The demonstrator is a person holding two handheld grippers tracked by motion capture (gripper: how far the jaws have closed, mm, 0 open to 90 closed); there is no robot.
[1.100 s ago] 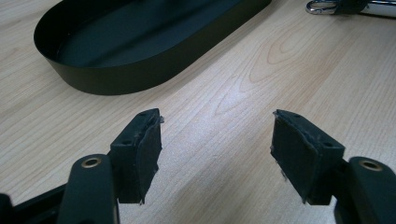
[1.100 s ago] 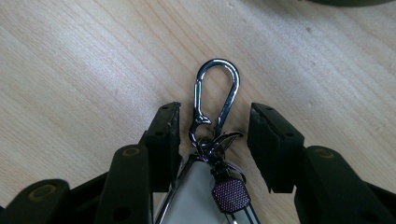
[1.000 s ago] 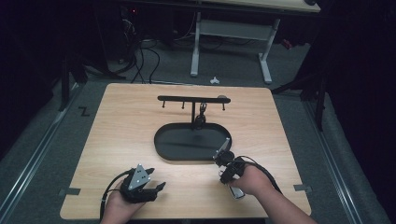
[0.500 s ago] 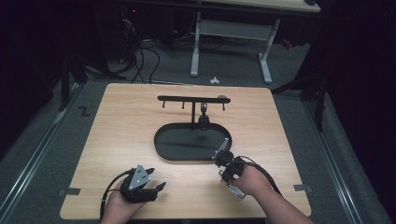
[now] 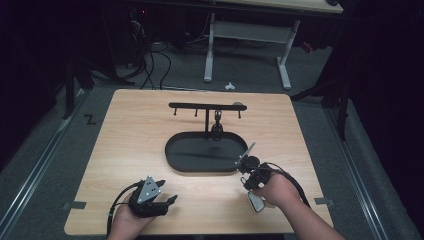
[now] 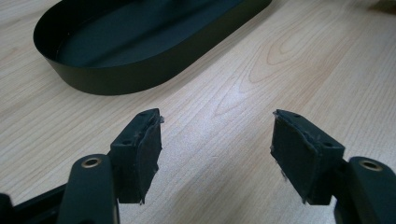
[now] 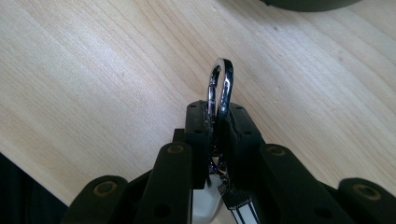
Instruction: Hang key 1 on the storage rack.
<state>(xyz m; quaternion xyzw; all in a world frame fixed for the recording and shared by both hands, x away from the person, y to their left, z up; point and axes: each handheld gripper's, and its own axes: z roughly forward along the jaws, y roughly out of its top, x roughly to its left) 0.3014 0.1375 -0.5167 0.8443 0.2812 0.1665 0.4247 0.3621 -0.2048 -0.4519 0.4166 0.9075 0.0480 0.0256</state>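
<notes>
My right gripper (image 7: 219, 116) is shut on a shiny metal key ring (image 7: 220, 86), whose loop sticks out past the jaw tips. A white tag (image 7: 205, 207) hangs from the ring beneath the jaws. In the high view the right gripper (image 5: 252, 189) is held just off the near right end of the black oval tray (image 5: 175, 155), with the white tag (image 5: 256, 201) below the hand. My left gripper (image 5: 167, 200) rests near the table's front edge, open with nothing in it. The left gripper (image 6: 217, 135) faces the tray (image 6: 116, 74).
A black rack with several hooks (image 5: 205, 106) rises from the tray's far side, and a small dark item (image 5: 217, 125) hangs from one hook. Bare wood lies to the left and right of the tray. Beyond the table stand cables and white desk legs (image 5: 210, 50).
The right hand has shifted slightly to the right with the key ring still in its jaws. The left gripper has stayed where it was.
</notes>
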